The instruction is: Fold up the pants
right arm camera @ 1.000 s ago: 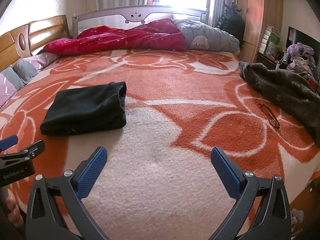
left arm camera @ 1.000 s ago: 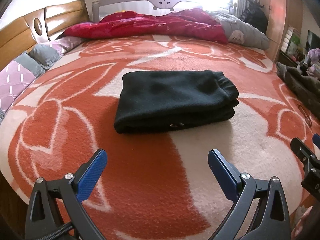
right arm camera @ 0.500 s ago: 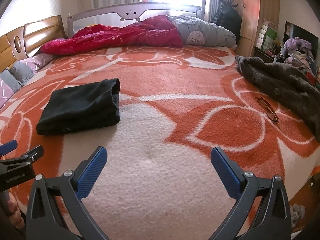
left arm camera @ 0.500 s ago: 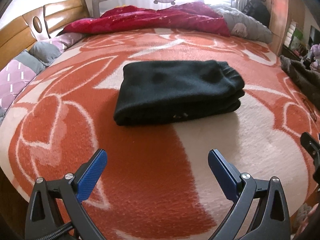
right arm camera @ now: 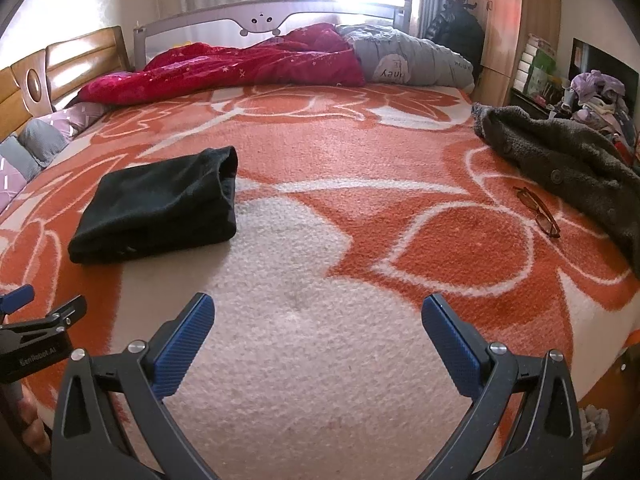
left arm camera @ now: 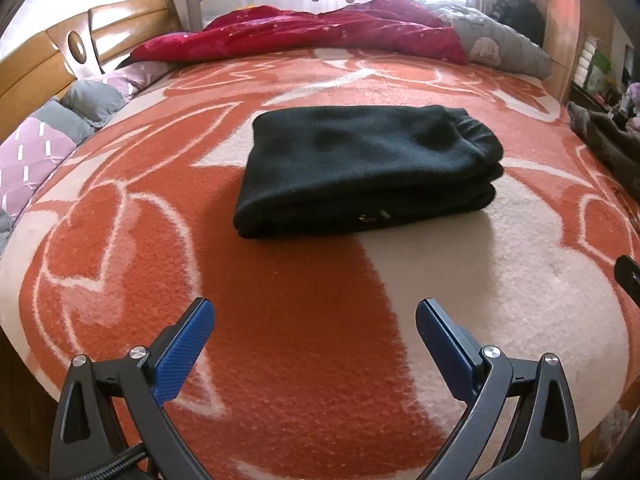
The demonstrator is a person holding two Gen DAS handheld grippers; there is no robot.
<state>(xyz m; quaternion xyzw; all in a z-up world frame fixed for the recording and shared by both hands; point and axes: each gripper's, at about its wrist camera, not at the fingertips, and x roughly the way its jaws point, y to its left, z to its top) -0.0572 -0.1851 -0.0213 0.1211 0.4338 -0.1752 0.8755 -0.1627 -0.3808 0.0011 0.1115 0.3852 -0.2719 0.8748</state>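
The black pants (left arm camera: 366, 170) are lying folded into a compact stack on the orange-and-white blanket (left arm camera: 304, 340) covering the bed. The left hand-held gripper (left arm camera: 315, 312) and right hand-held gripper (right arm camera: 318, 308) are both hovering spread wide and empty, apart from the pants.

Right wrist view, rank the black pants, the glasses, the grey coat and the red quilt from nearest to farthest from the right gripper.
1. Folded black pants, ahead on the left of the right gripper.
2. Glasses, on the right; about as near as the pants, too close to call.
3. Grey coat, right edge, just beyond the glasses.
4. Red quilt, far end by the bed rail.
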